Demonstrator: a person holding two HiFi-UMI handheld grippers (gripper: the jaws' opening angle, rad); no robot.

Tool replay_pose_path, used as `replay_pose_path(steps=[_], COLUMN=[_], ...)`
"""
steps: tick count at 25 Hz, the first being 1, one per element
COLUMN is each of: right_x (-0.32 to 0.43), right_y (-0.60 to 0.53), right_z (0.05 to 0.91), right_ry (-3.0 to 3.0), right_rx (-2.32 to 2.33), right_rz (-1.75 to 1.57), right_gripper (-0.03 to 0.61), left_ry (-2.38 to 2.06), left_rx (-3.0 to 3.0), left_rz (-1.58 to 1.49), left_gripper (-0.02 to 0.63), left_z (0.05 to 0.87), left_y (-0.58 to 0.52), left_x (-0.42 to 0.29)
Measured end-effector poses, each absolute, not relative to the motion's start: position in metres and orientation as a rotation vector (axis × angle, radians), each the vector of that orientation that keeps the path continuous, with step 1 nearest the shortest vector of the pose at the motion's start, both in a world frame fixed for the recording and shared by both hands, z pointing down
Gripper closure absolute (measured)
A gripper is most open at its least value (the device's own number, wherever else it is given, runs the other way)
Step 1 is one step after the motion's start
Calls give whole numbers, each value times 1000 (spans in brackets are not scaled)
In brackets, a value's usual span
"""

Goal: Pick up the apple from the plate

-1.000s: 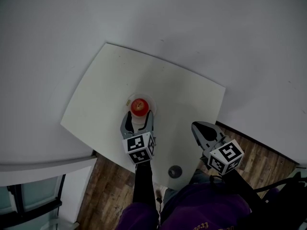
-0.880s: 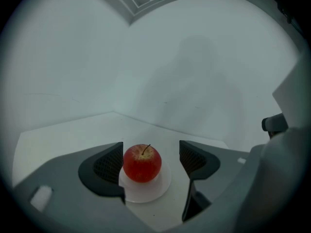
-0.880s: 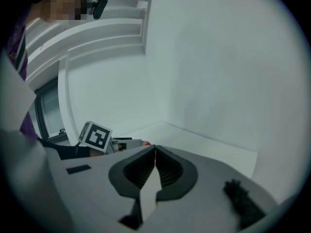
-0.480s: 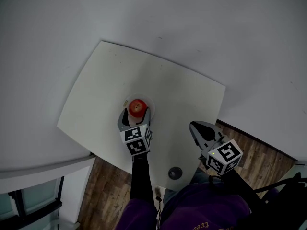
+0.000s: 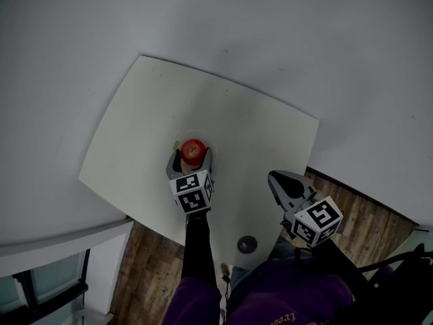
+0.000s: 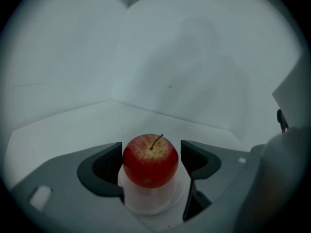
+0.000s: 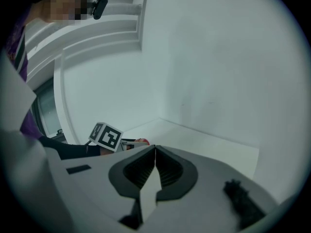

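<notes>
Apple (image 6: 150, 161): on plate (image 6: 133, 203), centre frame, mid-tabletop (image 5: 149, 114).
Left claw (image 6: 151, 148): released, jaws just been widening, flanking the apple without pressing.
Right claw (image 7: 154, 152): clenched, empty.
Risk: an off-centre squeeze could roll the apple off or drag the plate.

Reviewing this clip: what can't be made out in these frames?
- Pad contact: the left gripper's jaws have just been opening with the apple between them; left gripper view shows no clear gap or touch.
- Plate: mostly hidden under apple and jaws, both views.
- Small dark round object near the table edge, head view: too small to identify.
- Right gripper view: left gripper's marker cube hides nearly all the apple.
</notes>
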State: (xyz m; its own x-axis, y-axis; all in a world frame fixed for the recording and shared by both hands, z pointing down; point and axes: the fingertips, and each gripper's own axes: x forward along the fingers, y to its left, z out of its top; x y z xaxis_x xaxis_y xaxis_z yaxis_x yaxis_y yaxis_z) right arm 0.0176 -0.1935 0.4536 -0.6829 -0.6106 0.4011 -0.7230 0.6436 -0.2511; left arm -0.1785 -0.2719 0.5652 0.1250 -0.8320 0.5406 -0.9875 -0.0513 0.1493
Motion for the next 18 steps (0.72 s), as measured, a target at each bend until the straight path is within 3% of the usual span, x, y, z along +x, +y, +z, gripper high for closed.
replay_pose_path(steps=[18], right_x=[24], right_y=[-193], right_z=[449], right_ry=[-2589], right_rx=[1099], right_rz=[557], right_gripper=[568], left_ry=[-1731], left_rx=[1964], left_rz=[407], left_gripper=[256], left_z=[555], left_y=[-268], left_x=[-175])
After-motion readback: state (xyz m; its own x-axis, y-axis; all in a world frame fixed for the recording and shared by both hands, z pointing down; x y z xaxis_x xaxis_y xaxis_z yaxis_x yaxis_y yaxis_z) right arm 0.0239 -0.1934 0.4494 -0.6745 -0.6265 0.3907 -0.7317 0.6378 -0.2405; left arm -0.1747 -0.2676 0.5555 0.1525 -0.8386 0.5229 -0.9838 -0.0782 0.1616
